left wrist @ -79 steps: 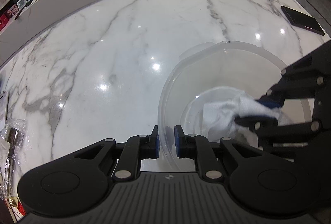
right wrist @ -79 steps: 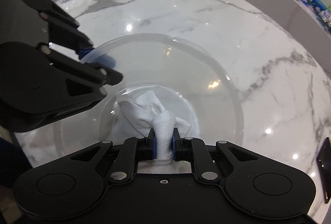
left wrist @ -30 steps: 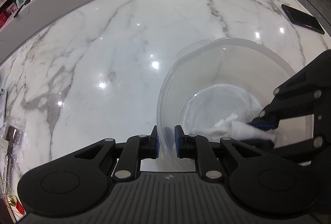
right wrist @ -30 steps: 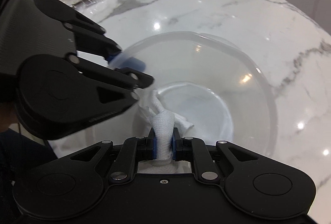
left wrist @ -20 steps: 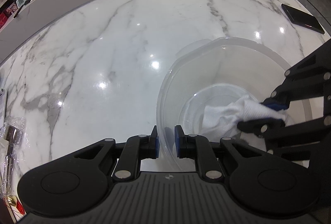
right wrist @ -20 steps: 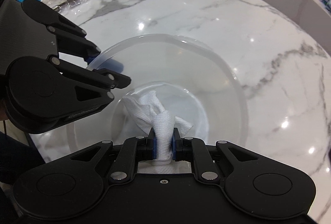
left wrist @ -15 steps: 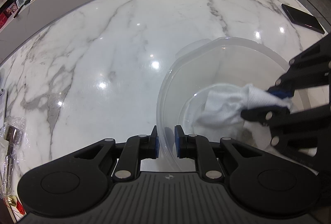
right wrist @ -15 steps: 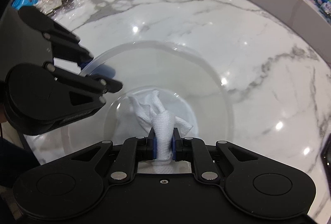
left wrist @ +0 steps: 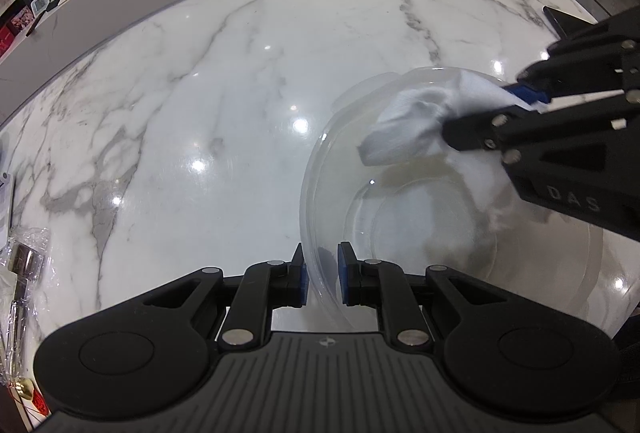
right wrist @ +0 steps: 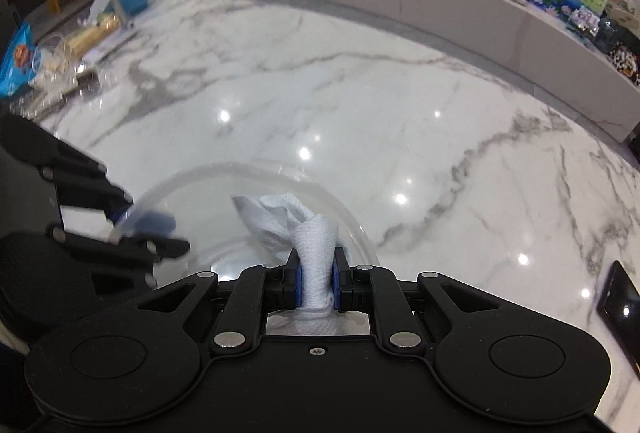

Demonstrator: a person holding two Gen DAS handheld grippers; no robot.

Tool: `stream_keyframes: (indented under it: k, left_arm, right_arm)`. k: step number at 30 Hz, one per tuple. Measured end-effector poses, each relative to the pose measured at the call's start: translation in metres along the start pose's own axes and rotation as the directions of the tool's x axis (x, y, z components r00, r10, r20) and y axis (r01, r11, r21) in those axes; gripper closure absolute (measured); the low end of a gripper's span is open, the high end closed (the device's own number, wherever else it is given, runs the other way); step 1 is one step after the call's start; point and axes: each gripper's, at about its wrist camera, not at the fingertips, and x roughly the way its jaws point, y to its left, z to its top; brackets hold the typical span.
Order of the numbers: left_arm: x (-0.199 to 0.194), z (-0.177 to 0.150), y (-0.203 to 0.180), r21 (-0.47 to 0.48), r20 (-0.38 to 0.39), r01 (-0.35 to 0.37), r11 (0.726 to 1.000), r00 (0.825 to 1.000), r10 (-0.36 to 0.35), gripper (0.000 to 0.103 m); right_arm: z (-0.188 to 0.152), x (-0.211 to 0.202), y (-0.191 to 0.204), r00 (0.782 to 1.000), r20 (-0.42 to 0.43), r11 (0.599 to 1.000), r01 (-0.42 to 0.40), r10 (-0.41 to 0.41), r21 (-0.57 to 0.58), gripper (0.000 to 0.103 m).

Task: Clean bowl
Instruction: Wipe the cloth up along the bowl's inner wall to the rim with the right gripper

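A: Where's the bowl (left wrist: 420, 217)?

B: On the marble counter (left wrist: 240, 81), rim pinched by my left gripper (left wrist: 322, 275) at 6.

A: Right gripper (right wrist: 316, 279)?

B: Clamped on the white cloth (right wrist: 296, 225), wad up at bowl's 1 o'clock wall.

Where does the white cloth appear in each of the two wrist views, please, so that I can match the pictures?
Left wrist view: the white cloth is at upper right, over the far rim of the clear bowl, pinched by the right gripper.
Right wrist view: the white cloth is at lower centre, bunched between that gripper's jaws.
Shared landmark: the clear bowl on the marble counter.
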Motion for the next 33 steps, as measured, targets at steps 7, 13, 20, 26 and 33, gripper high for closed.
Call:
stream_keyframes:
  k: [7,13,20,26,33]
  left_arm:
    - [0.0,0.0,0.001,-0.001,0.001,0.001,1.0,1.0,-0.001,0.09]
    - [0.0,0.0,-0.001,-0.002,0.0,0.0,1.0,1.0,0.0,0.09]
    - [0.0,0.0,0.001,0.003,0.002,0.002,1.0,1.0,-0.002,0.09]
    - [0.0,0.0,0.001,0.001,0.002,0.001,1.0,1.0,-0.001,0.09]
    - [0.001,0.0,-0.001,-0.002,0.001,-0.002,1.0,1.0,0.002,0.09]
  right_arm:
    - [0.005,0.008,0.007,0.996,0.013,0.996,-0.091,0.091,0.019,0.091]
    - [0.007,0.008,0.015,0.982,0.005,0.982,-0.189,0.189,0.032,0.091]
    - [0.006,0.007,0.017,0.986,0.01,0.985,-0.166,0.166,0.036,0.091]
    - [0.007,0.005,0.003,0.996,0.008,0.992,-0.093,0.093,0.087,0.091]
    - [0.003,-0.004,-0.008,1.0,0.002,0.996,-0.011,0.011,0.093,0.091]
